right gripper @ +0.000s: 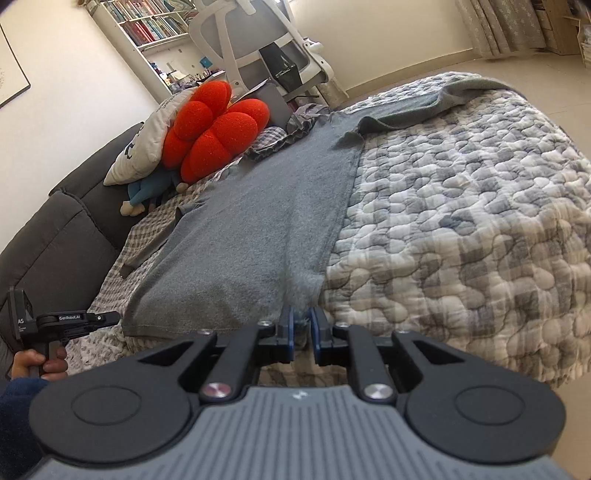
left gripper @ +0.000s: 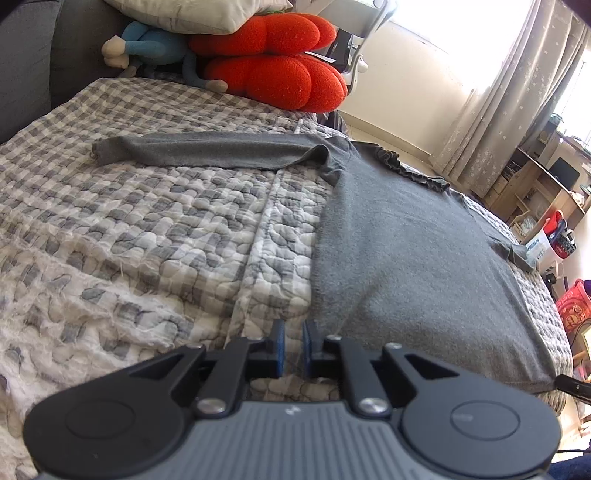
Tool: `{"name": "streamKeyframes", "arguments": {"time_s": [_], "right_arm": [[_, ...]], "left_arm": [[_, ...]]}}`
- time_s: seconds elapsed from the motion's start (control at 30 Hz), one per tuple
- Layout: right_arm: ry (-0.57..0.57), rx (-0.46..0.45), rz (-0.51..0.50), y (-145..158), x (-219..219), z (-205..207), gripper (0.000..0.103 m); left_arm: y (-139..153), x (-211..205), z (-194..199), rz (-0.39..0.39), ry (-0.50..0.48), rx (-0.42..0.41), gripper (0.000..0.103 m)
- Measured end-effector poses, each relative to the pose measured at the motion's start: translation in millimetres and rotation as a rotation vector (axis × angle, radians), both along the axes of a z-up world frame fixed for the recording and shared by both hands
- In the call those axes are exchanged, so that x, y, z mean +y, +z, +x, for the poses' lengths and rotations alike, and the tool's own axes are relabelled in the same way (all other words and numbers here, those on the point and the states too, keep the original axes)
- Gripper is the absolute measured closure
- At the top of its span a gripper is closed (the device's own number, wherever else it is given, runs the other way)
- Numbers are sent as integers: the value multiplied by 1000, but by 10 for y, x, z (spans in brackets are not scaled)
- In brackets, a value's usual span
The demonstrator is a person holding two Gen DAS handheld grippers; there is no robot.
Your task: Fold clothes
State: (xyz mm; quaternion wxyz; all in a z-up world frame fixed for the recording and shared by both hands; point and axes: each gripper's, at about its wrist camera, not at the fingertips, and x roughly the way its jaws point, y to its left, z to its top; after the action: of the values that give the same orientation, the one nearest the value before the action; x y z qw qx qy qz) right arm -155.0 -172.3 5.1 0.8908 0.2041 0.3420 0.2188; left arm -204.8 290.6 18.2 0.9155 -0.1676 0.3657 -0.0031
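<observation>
A grey long-sleeved shirt [left gripper: 406, 266] lies flat on the checked quilt [left gripper: 147, 221], its hem towards me. One sleeve [left gripper: 207, 149] stretches out to the left in the left wrist view; the other sleeve [right gripper: 443, 99] runs off to the right in the right wrist view. My left gripper [left gripper: 293, 345] stands open by a narrow gap just left of the hem's corner, with only quilt between its pads. My right gripper [right gripper: 303, 328] is at the shirt's [right gripper: 258, 221] other hem corner, slightly open, with a bit of grey fabric between the fingertips.
Two red cushions [left gripper: 273, 62], a blue plush toy [left gripper: 155, 48] and a white pillow [right gripper: 147, 140] sit at the far end against a dark grey backrest [right gripper: 55, 240]. Beyond are a white office chair [right gripper: 258, 48], bookshelves [right gripper: 147, 22], curtains [left gripper: 509, 92] and red baskets [left gripper: 572, 306]. A hand [right gripper: 37, 363] holds the left gripper.
</observation>
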Motion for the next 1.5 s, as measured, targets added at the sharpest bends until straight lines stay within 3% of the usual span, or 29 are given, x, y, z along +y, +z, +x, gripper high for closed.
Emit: {"name": "streamKeyframes", "arguments": {"time_s": [0.07,0.23,0.3,0.33,0.5,0.63,0.73,0.8,0.9,1.03,1.2,1.27,1.33,1.37,1.4,1.43,1.47,1.5], "right_arm": [[-23,-29,-29,92,-102,55,87],[-63,-83,-57,285,-256,516,86],[-44,-103,-81,337,-198,823,76],[-31,-112,-98,360,-156,982,67],[46,-170,-201,447,93,1704,61],[121,-183,-320,404,312,2298,61],[205,-190,-435,316,517,2705,60],[261,-177,-461,257,618,2936,59],[277,-192,-513,181,759,3241,54],[314,-192,-586,40,934,3539,54],[338,-210,-550,-24,1067,3764,54],[364,-211,-558,-22,1146,3796,54],[383,-225,-574,-1,1202,3809,54],[400,-224,-560,11,1214,3834,54],[407,-222,-553,17,1215,3839,59],[414,-220,-545,23,1216,3845,79],[411,-215,-543,20,1215,3854,92],[395,-219,-544,13,1218,3860,99]], "left_arm": [[90,17,88,4,-8,-16,87],[327,-74,550,19,-71,-49,57],[416,-169,893,11,-151,-68,28],[446,-211,1046,12,-173,-74,23],[492,-504,1878,133,-224,-74,21],[354,-753,2502,267,-263,-14,21],[286,-905,2843,359,-301,-12,21],[239,-986,3060,399,-329,-16,21],[135,-1125,3341,463,-373,-15,21],[-32,-1346,3593,604,-402,-18,20],[-55,-1436,3793,610,-402,-75,21],[-73,-1469,3858,610,-408,-76,23],[-58,-1494,3875,591,-420,-95,50],[-53,-1500,3886,576,-425,-97,70],[-58,-1501,3904,557,-426,-90,84],[-70,-1507,3920,549,-424,-83,89],[-83,-1516,3926,547,-424,-82,95],[-90,-1524,3931,545,-425,-83,100]]}}
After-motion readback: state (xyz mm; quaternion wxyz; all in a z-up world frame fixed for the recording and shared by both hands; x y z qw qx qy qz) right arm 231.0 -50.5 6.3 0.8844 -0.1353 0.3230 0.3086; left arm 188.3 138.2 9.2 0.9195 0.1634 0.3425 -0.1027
